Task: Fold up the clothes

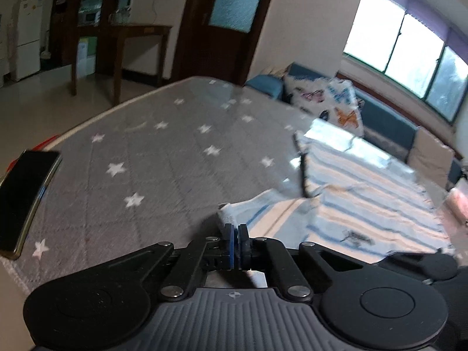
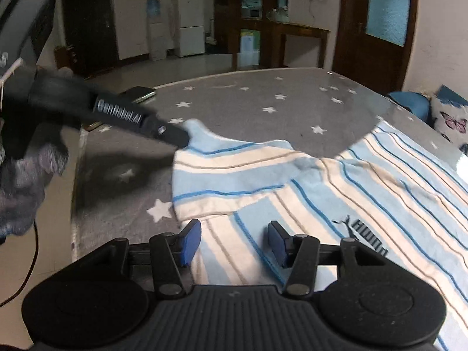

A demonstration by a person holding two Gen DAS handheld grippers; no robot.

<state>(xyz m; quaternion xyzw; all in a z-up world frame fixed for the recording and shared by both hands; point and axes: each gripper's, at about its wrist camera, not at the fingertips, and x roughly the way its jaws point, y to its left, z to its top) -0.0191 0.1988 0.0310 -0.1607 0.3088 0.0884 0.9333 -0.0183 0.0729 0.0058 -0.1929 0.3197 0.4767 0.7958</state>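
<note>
— Two grippers over one garment. The striped shirt point(image 2: 307, 181), pale blue and white with thin darker lines, lies spread on the right half of the grey star-print cover point(image 2: 248, 108). Its sleeve reaches toward the left gripper point(image 2: 184, 140).

— Is that one holding it?

— Its jaws are pinched together on the sleeve tip; from its own camera the blue pads point(image 1: 231, 238) meet with the cloth edge right at them. A gloved hand point(image 2: 26, 175) holds that tool from the left.

— And the right gripper point(image 2: 234, 241)?

— Fingers apart, hovering over the shirt's near edge, nothing clamped between the pads. A black printed logo point(image 2: 362, 234) sits just to its right on the fabric.

— What else is on the surface?

— A dark phone point(image 1: 23, 201) lies flat near the left edge, well apart from the shirt. The top gleams like glass over the starry cloth.

— And the room?

— A white fridge point(image 2: 190, 22) stands by the far wall, with a dark wooden table point(image 2: 295, 41) and dark doors beside it. A butterfly cushion point(image 1: 330, 99) rests on a blue sofa point(image 1: 389, 122) under a bright window point(image 1: 403, 35).
</note>
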